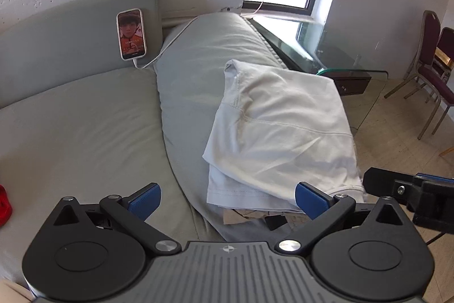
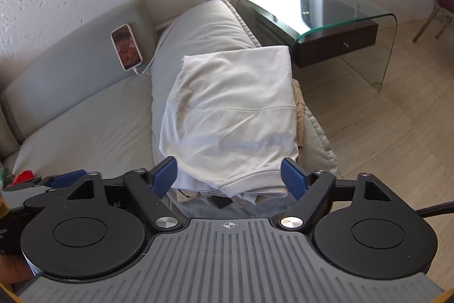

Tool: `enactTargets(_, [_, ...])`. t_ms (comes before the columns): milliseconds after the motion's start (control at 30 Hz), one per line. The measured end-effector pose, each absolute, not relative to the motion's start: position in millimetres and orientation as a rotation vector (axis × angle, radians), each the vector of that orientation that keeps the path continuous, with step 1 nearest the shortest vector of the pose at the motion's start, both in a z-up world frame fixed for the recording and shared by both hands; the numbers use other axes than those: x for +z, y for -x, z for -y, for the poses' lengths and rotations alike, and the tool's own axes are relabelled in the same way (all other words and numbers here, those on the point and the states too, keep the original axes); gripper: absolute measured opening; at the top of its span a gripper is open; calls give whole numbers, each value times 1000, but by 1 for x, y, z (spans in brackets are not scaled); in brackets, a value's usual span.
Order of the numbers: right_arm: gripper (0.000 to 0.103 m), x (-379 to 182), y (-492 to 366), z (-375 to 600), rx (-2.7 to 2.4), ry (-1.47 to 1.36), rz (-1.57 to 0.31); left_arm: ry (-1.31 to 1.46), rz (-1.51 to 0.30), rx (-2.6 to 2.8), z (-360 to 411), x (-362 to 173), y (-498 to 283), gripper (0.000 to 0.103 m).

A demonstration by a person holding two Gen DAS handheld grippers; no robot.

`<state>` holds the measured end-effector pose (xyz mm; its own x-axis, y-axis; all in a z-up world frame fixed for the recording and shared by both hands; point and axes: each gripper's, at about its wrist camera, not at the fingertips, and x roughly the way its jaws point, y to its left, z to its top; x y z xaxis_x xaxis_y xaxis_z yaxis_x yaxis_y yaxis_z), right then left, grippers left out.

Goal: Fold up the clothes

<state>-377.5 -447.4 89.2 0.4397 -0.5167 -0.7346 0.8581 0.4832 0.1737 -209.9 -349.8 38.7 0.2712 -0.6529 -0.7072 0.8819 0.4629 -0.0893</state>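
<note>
Both pairs of blue-padded fingers stand spread wide, nothing between the pads. My left gripper (image 1: 227, 202) hangs above the near edge of the folded white cotton garment (image 1: 281, 127), its right pad (image 1: 308, 200) over the hem, its left pad over bare cushion. My right gripper (image 2: 229, 179) straddles the same near edge; whether it clears the cloth I cannot tell. Garment lies folded atop a stack of other clothes (image 2: 249, 196) on the grey-green leather sofa armrest (image 1: 204, 56). White-cased phone (image 1: 131, 33) leans on the backrest, cable attached. Glass side table (image 2: 334, 10) beyond.
</note>
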Motion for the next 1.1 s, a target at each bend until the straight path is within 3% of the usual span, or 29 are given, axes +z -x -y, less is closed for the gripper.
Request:
enactTargets(400, [90,113,382,399,-956,-468,-738,-306,-717,-1084,314,56,220,102])
enactTargets(1100, [90,95,404,413,-977,-519,-777,-381,-778,-1118,337,33,238,102])
